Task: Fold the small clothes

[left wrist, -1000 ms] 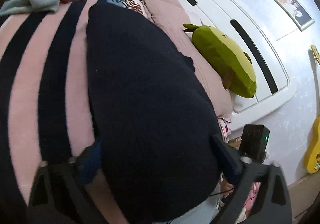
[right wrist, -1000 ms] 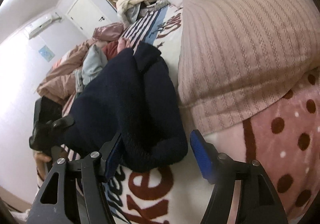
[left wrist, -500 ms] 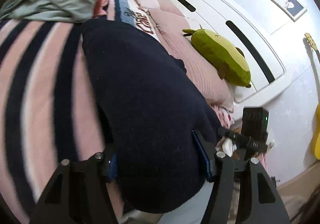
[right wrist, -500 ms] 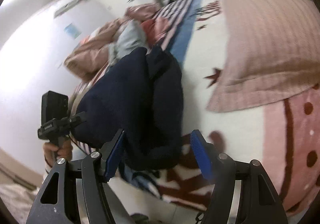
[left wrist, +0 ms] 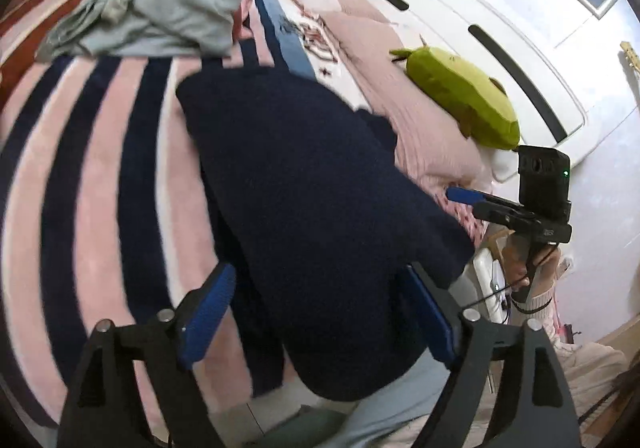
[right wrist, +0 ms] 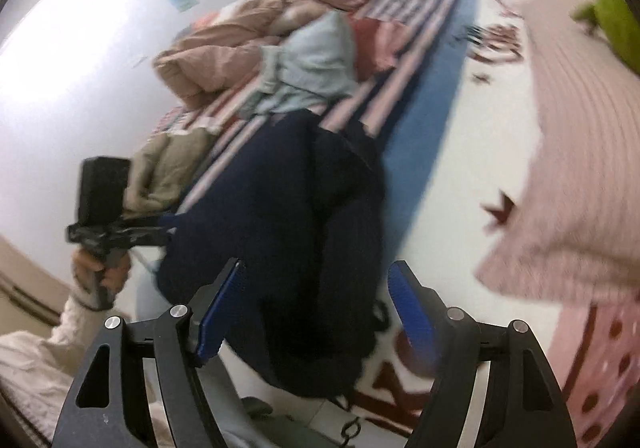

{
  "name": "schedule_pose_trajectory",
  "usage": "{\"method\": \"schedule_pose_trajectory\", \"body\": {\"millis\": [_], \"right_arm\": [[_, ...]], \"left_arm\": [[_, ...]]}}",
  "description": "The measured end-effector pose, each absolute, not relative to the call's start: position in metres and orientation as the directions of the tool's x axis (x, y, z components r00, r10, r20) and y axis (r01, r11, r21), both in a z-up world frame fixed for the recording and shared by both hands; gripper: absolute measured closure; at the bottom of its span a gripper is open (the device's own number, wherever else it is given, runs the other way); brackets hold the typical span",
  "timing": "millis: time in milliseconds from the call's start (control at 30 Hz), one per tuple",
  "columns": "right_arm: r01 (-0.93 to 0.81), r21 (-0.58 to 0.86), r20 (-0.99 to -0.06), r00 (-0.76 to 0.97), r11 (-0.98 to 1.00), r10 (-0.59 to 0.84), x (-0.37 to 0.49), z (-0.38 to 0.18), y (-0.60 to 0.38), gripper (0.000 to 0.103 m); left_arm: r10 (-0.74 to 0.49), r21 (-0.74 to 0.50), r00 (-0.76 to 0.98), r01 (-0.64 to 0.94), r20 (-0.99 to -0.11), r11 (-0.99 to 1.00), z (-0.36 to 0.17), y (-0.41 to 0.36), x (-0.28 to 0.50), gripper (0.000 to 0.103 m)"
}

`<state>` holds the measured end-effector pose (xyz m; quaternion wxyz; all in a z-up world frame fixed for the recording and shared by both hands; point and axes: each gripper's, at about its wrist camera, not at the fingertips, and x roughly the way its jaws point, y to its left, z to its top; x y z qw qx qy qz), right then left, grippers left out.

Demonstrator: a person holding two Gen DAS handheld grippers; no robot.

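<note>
A folded navy knit garment [left wrist: 304, 184] lies on the pink and navy striped blanket [left wrist: 92, 176], its near end hanging over the bed's edge. My left gripper [left wrist: 318, 312] straddles that near end with its jaws opening; the left pad stands clear of the cloth and the right pad is at its edge. From the other side, my right gripper [right wrist: 316, 312] has the garment [right wrist: 304, 208] between its blue pads, jaws opening too, and the right pad is clear of it. Each gripper shows in the other's view: the right gripper [left wrist: 466, 196] and the left gripper [right wrist: 168, 226].
A pale blue-green garment [left wrist: 172, 12] lies crumpled farther up the bed, beside a beige one [right wrist: 160, 168] and piled quilts [right wrist: 240, 44]. A green plush toy [left wrist: 460, 104] rests on a pink pillow [left wrist: 420, 152] by the white headboard [left wrist: 480, 28].
Both grippers have drawn back and up from the navy garment, so more of the bed shows. The left jaws narrowed on the cloth, then widened again. The right gripper has rolled.
</note>
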<state>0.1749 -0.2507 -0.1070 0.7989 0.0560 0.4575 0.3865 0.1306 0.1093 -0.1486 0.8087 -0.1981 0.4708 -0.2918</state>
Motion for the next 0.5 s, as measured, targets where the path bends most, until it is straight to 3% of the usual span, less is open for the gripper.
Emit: {"method": "schedule_pose_trajectory", "body": {"millis": [100,300,500], "right_arm": [[-0.592,0.472,-0.673,0.236,0.653,0.701,0.182,-0.105,-0.236,0.033],[-0.478,0.529,-0.757,0.107,0.701,0.644,0.217,-0.152,-0.224,0.029],[-0.422,0.66,-0.698,-0.038,0.622,0.715,0.238,-0.188,-0.224,0.029]], "left_arm": [[-0.67,-0.615,0.399,0.276,-0.626,0.739,-0.144,0.119,0.144,0.02],[-0.716,-0.687,0.345,0.227,-0.606,0.691,-0.167,0.121,0.174,0.019],[-0.732,-0.703,0.324,0.224,-0.599,0.675,-0.188,0.101,0.191,0.029]]}}
